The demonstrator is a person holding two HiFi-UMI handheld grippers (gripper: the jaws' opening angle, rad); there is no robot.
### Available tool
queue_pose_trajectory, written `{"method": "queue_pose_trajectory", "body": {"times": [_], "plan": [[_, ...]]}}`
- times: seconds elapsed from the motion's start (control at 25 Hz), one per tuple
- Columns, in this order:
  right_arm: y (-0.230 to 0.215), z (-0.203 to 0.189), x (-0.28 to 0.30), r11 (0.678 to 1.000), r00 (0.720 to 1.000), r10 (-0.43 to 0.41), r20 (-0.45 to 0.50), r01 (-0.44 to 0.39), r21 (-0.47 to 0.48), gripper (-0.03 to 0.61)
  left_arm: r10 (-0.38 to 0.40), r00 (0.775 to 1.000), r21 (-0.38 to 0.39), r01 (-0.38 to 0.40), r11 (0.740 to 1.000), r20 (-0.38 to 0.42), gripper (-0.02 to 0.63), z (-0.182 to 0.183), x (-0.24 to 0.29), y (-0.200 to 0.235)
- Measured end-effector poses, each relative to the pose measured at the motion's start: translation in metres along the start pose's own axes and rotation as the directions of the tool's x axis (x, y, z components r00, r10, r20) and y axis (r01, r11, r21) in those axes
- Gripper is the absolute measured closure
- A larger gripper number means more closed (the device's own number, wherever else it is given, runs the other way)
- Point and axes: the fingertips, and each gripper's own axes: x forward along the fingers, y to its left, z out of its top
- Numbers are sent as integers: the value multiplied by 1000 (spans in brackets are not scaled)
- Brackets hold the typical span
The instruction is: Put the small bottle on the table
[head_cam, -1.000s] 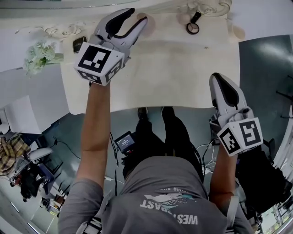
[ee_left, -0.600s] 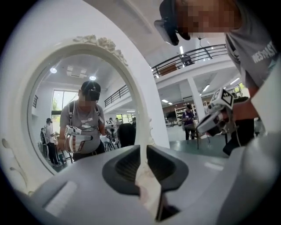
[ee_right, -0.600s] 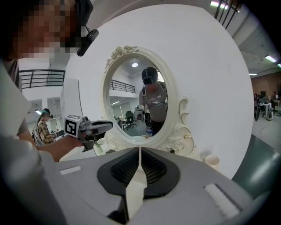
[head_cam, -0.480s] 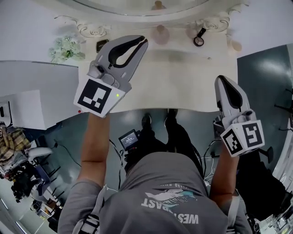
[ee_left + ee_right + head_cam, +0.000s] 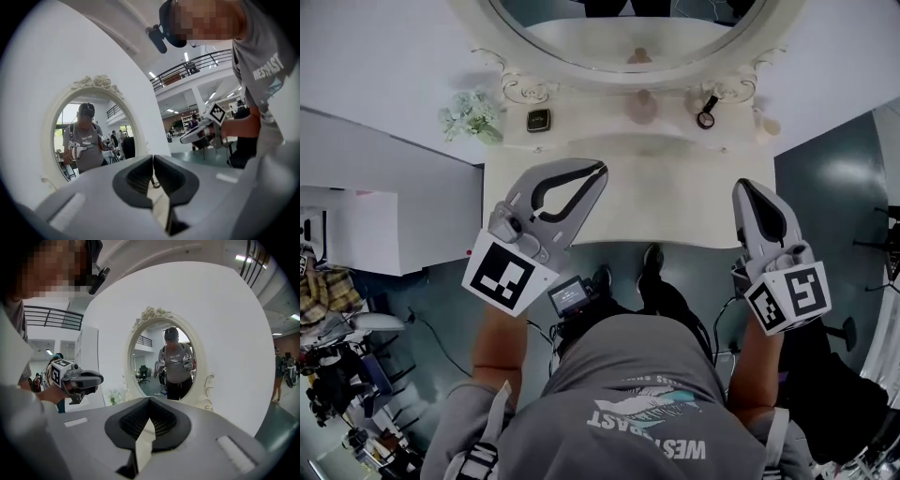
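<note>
A small pinkish bottle (image 5: 641,105) stands at the back of the cream dressing table (image 5: 675,192), just under the oval mirror (image 5: 534,58). My left gripper (image 5: 601,169) hangs above the table's front left part, well short of the bottle. Its jaws have just been closing and now meet with nothing between them (image 5: 153,157). My right gripper (image 5: 744,186) is held over the table's front right edge, also shut and empty (image 5: 149,399). Both gripper views look at the mirror (image 5: 164,362), and the bottle does not show in them.
A black ring-shaped object (image 5: 705,118) and another small pale item (image 5: 766,123) lie at the table's back right. At the back left are a dark little box (image 5: 538,119) and a bunch of pale flowers (image 5: 472,114). White wall panels flank the table.
Both grippers have lifted and drawn back from the table's rear toward its front edge. The left jaws, slightly apart a second ago, have closed. The mirror has come into view.
</note>
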Motion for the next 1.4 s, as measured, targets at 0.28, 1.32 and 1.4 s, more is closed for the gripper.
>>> {"method": "queue_pose_trajectory", "body": {"times": [0.28, 1.32, 1.4], "plan": [[30, 28, -23, 999, 999, -2, 43, 4, -47, 578, 10, 1000, 52, -11, 999, 24, 607, 27, -48, -13], [81, 28, -73, 995, 999, 1, 40, 3, -102, 578, 8, 999, -41, -6, 999, 37, 607, 32, -103, -55], [80, 27, -72, 995, 999, 2, 38, 2, -100, 578, 6, 999, -45, -5, 999, 33, 607, 30, -101, -56]]}}
